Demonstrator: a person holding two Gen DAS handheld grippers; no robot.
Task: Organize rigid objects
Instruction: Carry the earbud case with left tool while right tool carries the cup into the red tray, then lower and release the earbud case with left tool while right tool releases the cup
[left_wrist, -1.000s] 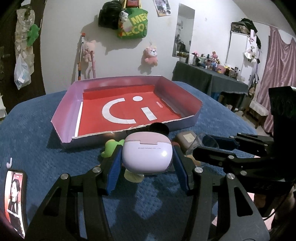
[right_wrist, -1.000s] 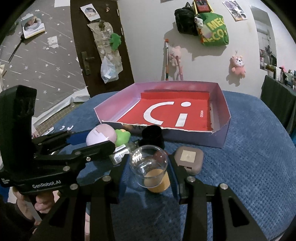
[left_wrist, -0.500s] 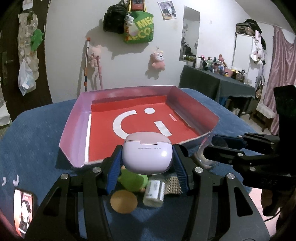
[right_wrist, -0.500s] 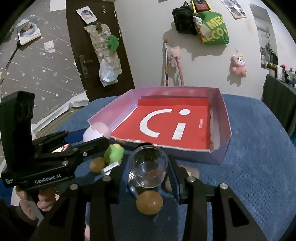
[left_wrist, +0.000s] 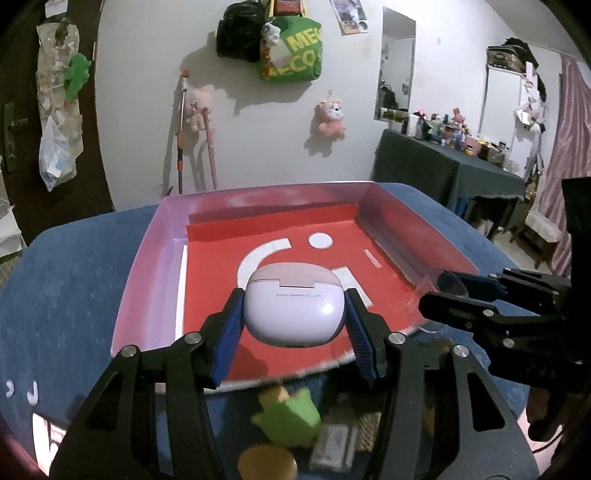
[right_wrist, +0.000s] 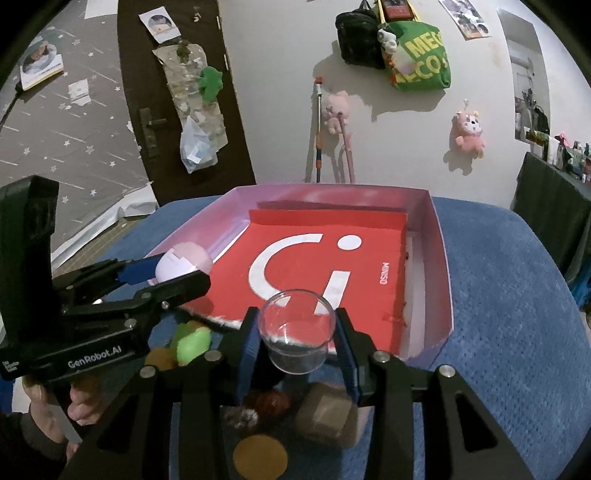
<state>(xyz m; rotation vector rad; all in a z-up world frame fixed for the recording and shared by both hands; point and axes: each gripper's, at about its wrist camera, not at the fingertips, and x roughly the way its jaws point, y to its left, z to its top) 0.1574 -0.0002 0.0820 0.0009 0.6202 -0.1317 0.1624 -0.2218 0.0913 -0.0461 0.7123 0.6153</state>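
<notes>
Holding two loads at once: left gripper (left_wrist: 293, 317) clamped partway shut on the pale case (left_wrist: 293, 304), blue fingers (left_wrist: 229, 332) pressing its rounded flanks; right gripper (right_wrist: 295, 341) nearly closed on the clear cup (right_wrist: 297, 332), fingers (right_wrist: 248, 341) squeezing its wall. Both poised above the near rim of the tray (right_wrist: 441, 295), case over the red floor on the left side, cup at the front edge nearer the middle.

Nearest risk, underneath: loose pile on the blue bed cover — green toy (right_wrist: 192, 343), brown disc (right_wrist: 260, 459), tan box (right_wrist: 325, 415), small bottle (left_wrist: 330, 445) — sitting right below the fingers. Dipping either hand before clearing the rim likely knocks these about or catches the thin tray wall and shoves the tray.

Next, the grips themselves. Case smooth and curved, held only at its sides; likely to squirt out forward under any extra squeeze or jolt. Cup glossy, held round its wall; prone to slipping down or tipping if the fingers ease too soon.

Further in: the two grippers close beside each other, so converging on one spot risks a clash. Releasing from height probably sends the cup rolling across the flat red floor, possibly into the case. Tray otherwise bare, with room to set them well apart.
</notes>
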